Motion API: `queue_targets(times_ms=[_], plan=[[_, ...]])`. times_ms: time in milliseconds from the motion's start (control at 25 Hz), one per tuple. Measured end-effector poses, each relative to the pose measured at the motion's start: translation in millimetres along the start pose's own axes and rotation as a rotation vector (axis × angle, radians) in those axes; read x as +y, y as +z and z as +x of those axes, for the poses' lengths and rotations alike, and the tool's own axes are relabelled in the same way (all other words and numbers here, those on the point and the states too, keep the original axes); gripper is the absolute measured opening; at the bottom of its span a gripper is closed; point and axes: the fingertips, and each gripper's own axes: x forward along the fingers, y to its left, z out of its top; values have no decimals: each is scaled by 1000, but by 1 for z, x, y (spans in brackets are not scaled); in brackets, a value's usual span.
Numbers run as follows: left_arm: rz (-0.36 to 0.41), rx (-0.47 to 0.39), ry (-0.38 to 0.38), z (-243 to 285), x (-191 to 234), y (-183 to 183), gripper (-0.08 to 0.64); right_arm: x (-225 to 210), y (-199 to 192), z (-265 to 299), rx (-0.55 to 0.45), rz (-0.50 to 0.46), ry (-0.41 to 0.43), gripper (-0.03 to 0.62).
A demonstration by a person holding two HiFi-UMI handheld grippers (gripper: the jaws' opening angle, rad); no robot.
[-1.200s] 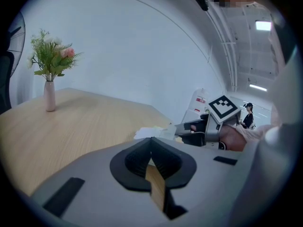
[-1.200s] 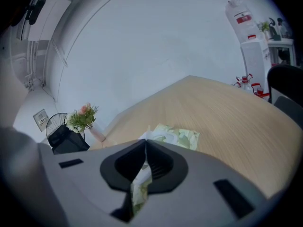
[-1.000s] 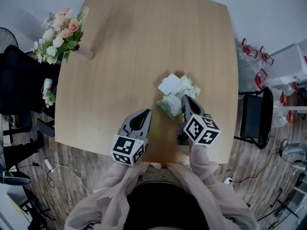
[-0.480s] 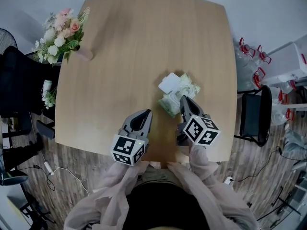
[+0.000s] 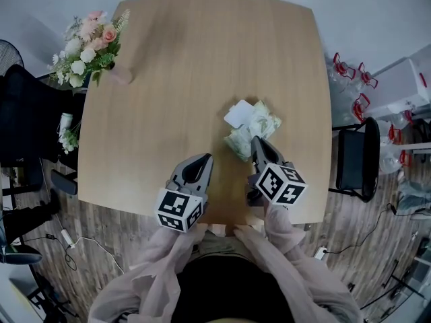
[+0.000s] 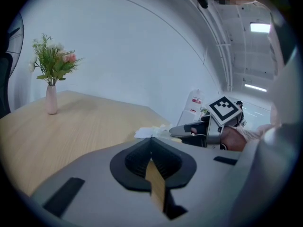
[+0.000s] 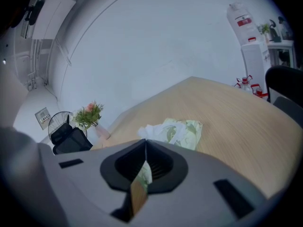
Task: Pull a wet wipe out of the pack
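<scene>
Head view is bright with even, diffuse indoor light. The table (image 5: 202,66) is lit flat with no glare, with only a soft, faint shadow beside the flower vase (image 5: 120,75). The centre is sharp, barrel distortion bows the table's edges, and the floor around it reads darker. Both gripper views are fisheye with a black vignette round the rim, and straight lines curve hard. In the left gripper view, ceiling light panels (image 6: 259,27) are blown out at upper right and the wall (image 6: 132,46) looks bluish-white. The left gripper (image 6: 151,141) and right gripper (image 7: 145,142) sit close to the lens, soft and out of focus. The background is fairly sharp, with no motion blur.
</scene>
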Motion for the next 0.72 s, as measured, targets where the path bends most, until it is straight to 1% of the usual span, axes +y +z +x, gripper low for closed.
queue_targets(times_ms=[720], plan=[[20, -7, -32, -23, -2, -2, 9, 9, -11, -22, -34, -2, -40, 12]])
